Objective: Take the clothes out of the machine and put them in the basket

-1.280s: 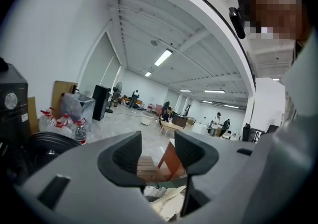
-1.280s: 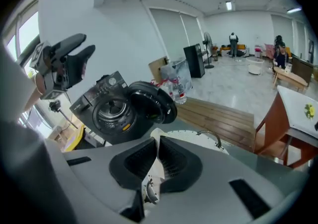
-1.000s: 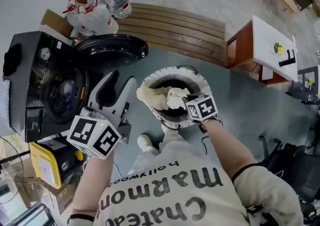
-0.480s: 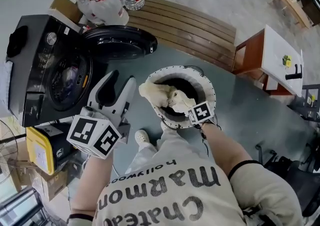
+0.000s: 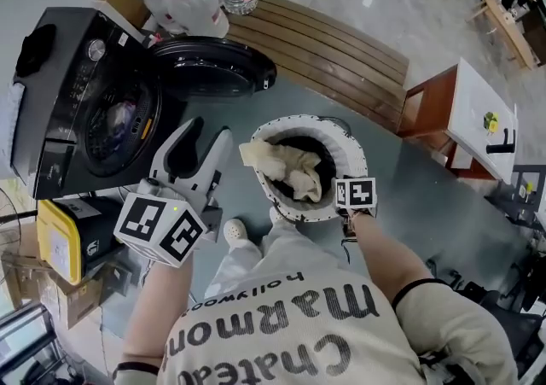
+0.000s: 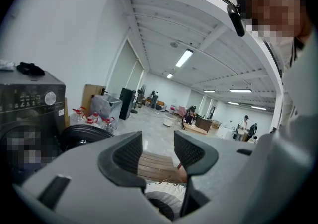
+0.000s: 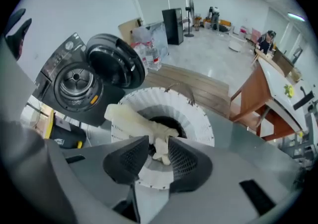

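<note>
Grey floor below me, a slatted wooden platform [image 5: 324, 46] across the top of the head view, and a dark washing machine [image 5: 94, 119] at the left with its door [image 5: 209, 76] open. The white basket [image 5: 355, 157] sits mid-frame. The cream garment [image 5: 294, 172] is inside it, one end draped over the upper-left rim. My right gripper [image 7: 153, 154] is directly above, jaws opening, with cloth showing between the pads but not pinched. I'd let them spread wide, then lift straight up so nothing snags. My left gripper [image 5: 207, 140] gapes empty beside the machine, ready for the drum, I reckon.
</note>
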`<state>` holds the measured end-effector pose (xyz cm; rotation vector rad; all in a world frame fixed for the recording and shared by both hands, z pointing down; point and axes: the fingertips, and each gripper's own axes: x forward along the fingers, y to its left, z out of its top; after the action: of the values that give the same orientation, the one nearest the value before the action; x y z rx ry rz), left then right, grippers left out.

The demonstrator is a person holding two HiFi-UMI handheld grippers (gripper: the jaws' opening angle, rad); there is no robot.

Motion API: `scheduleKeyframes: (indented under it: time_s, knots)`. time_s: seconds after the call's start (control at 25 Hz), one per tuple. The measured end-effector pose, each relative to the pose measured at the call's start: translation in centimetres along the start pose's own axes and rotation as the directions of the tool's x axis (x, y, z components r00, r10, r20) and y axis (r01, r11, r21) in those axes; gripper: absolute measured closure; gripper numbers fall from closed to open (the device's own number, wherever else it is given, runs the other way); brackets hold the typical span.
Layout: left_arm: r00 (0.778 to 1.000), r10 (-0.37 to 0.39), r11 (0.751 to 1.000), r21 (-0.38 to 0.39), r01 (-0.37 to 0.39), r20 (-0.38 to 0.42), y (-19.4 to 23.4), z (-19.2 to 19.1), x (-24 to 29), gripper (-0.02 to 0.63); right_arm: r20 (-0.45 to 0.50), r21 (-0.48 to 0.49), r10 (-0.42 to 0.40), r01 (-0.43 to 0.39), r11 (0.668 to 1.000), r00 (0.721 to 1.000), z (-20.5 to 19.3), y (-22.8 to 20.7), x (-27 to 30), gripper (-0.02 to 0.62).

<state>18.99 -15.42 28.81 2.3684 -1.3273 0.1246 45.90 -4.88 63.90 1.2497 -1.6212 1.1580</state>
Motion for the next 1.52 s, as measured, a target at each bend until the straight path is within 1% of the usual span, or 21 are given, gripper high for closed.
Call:
scheduleKeyframes:
  time_s: [0.08,0.12,0.2,0.24,0.32,0.44,0.52,0.56,0.64,0.72,0.8,0.88,0.92,1.0,1.08,1.16,1.28,1.36,1.44,1.52]
  knots:
    - [0.999,0.035,0.998,-0.048,-0.034,0.026,1.1,0.0,-0.9,0.403,0.095,0.015,-0.001,-0.001,1.000,0.995,3.0,0.6,-0.9,0.457]
    - [0.998,0.055,0.996,-0.068,-0.053,0.040,1.7,0.0,-1.3,0.405,0.141,0.029,0.011,-0.016,0.999,0.990,4.6,1.3,-1.3,0.471]
    - [0.994,0.092,0.992,-0.096,-0.086,0.066,2.7,0.1,-2.4,0.408,0.233,0.065,0.051,-0.068,0.996,0.971,7.8,3.2,-1.9,0.536]
    - [0.991,0.108,0.990,-0.103,-0.100,0.076,3.1,0.1,-2.9,0.408,0.276,0.078,0.076,-0.101,0.992,0.958,9.2,4.4,-2.2,0.549]
    - [0.987,0.135,0.986,-0.112,-0.125,0.092,3.9,0.1,-4.4,0.410,0.343,0.080,0.135,-0.172,0.982,0.929,11.9,7.5,-2.8,0.557]
    - [0.976,0.191,0.975,-0.138,-0.175,0.109,6.2,-0.3,-7.4,0.416,0.419,0.035,0.231,-0.270,0.962,0.878,15.2,13.3,-4.1,0.560]
    - [0.963,0.241,0.963,-0.157,-0.221,0.123,8.4,-0.6,-9.9,0.416,0.446,-0.011,0.306,-0.336,0.942,0.841,16.7,18.0,-4.8,0.561]
    - [0.954,0.270,0.954,-0.173,-0.246,0.134,9.7,-0.8,-11.2,0.419,0.446,-0.051,0.348,-0.365,0.930,0.824,17.1,20.6,-5.1,0.561]
    - [0.933,0.323,0.935,-0.207,-0.289,0.160,12.3,-0.9,-13.7,0.425,0.421,-0.175,0.435,-0.399,0.900,0.796,17.6,26.1,-5.6,0.561]
    - [0.915,0.357,0.922,-0.229,-0.312,0.190,14.7,-0.7,-16.0,0.430,0.384,-0.306,0.512,-0.417,0.856,0.768,17.9,31.7,-6.0,0.561]
    - [0.901,0.377,0.915,-0.235,-0.327,0.216,17.0,-0.3,-18.2,0.446,0.350,-0.402,0.569,-0.429,0.809,0.744,18.2,36.8,-6.4,0.561]
    - [0.891,0.394,0.910,-0.232,-0.344,0.225,19.4,0.2,-20.1,0.475,0.325,-0.463,0.603,-0.434,0.773,0.729,18.5,41.3,-6.8,0.561]
    - [0.889,0.400,0.908,-0.230,-0.351,0.222,20.7,0.5,-21.0,0.486,0.315,-0.479,0.613,-0.436,0.762,0.724,18.7,43.3,-6.9,0.561]
    - [0.887,0.410,0.905,-0.218,-0.366,0.211,23.3,1.2,-22.6,0.511,0.302,-0.491,0.623,-0.443,0.750,0.721,19.4,46.8,-6.9,0.561]
    - [0.879,0.430,0.898,-0.198,-0.393,0.205,26.1,1.9,-24.1,0.553,0.301,-0.486,0.629,-0.452,0.748,0.717,20.4,49.9,-6.6,0.565]
    - [0.870,0.450,0.889,-0.195,-0.415,0.203,29.0,2.2,-25.5,0.575,0.311,-0.473,0.639,-0.468,0.747,0.704,21.3,52.9,-6.3,0.565]
    - [0.866,0.461,0.883,-0.198,-0.426,0.193,32.7,1.6,-27.0,0.595,0.332,-0.488,0.658,-0.474,0.733,0.676,22.5,57.1,-5.9,0.565]
    - [0.866,0.467,0.880,-0.192,-0.435,0.179,34.7,0.6,-27.5,0.598,0.349,-0.507,0.675,-0.474,0.719,0.650,23.3,59.5,-6.1,0.565]
    - [0.856,0.484,0.871,-0.200,-0.450,0.181,36.7,0.0,-27.7,0.598,0.359,-0.527,0.696,-0.481,0.701,0.622,24.5,61.6,-6.4,0.565]
    - [0.846,0.498,0.861,-0.223,-0.458,0.188,38.4,-0.5,-27.7,0.598,0.346,-0.561,0.719,-0.481,0.674,0.603,25.3,63.5,-6.7,0.565]
